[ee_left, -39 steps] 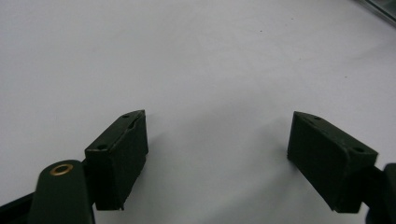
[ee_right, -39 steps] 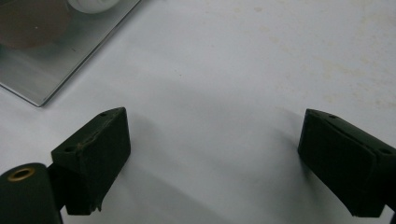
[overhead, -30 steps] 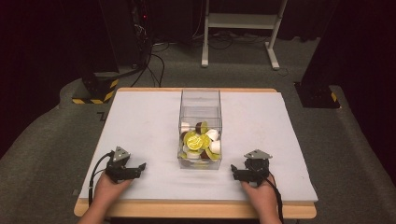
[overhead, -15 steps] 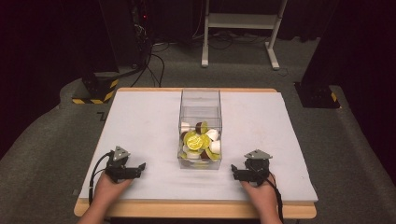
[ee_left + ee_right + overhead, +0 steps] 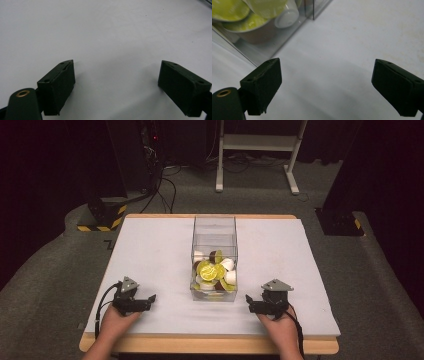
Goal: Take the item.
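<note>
A clear plastic box (image 5: 214,232) stands in the middle of the white table (image 5: 150,250). It holds several coffee capsules (image 5: 212,271) with yellow-green, white and brown tops. My left gripper (image 5: 149,299) rests on the table near the front left, open, with bare white surface between its jaws (image 5: 116,82). My right gripper (image 5: 248,303) rests at the front right, open and pointing towards the box. In the right gripper view the box's near corner (image 5: 262,47) with capsules (image 5: 229,10) inside lies just beyond the left jaw. A hand holds each gripper.
Beyond the table's far edge lie grey floor, black cables (image 5: 165,180) and a white metal frame (image 5: 260,142). A black and yellow striped block (image 5: 102,215) sits at the far left corner. White surface spreads on both sides of the box.
</note>
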